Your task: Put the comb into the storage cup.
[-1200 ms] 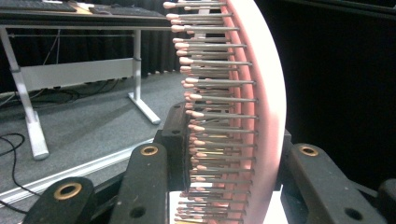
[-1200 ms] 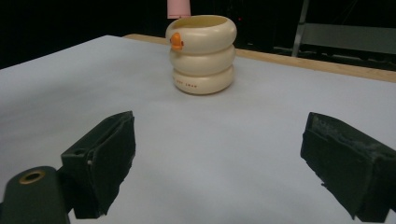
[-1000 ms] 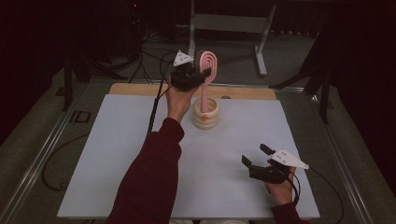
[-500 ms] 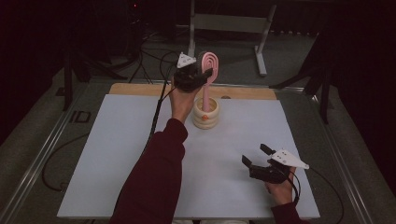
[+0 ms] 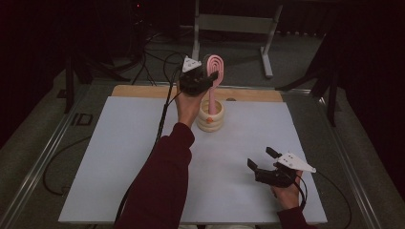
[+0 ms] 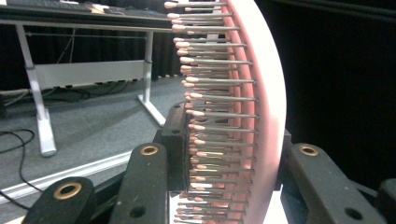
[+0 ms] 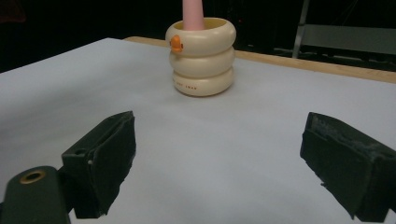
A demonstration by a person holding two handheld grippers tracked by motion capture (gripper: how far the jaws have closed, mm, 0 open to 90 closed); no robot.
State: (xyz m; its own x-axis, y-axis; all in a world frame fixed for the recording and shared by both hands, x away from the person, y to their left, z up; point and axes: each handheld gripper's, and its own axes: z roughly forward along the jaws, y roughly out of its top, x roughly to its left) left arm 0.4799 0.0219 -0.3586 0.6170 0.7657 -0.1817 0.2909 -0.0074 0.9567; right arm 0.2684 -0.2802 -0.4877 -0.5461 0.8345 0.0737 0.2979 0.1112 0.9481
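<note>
A pink hairbrush (image 5: 216,66) stands upright with its handle (image 7: 192,14) down in a cream ringed cup (image 5: 210,118) at the back middle of the white table (image 5: 119,157). My left gripper (image 5: 210,78) is shut on the brush head, held up above the cup. In the left gripper view the bristled head (image 6: 261,93) sits between the two black jaws of that gripper (image 6: 229,149). My right gripper (image 5: 261,158) rests low at the front right, open, with nothing between its jaws. In the right gripper view the cup (image 7: 201,60), with an orange spot on its rim, stands ahead of that gripper (image 7: 224,158).
A wooden board edge (image 5: 258,94) runs along the back of the table. Behind it a grey metal stand (image 5: 229,24) and black cables (image 5: 157,52) lie on the floor. A cable (image 5: 162,124) trails from the left gripper along the sleeve.
The left gripper with the brush head has shifted very slightly to the right. The right gripper has stayed where it was.
</note>
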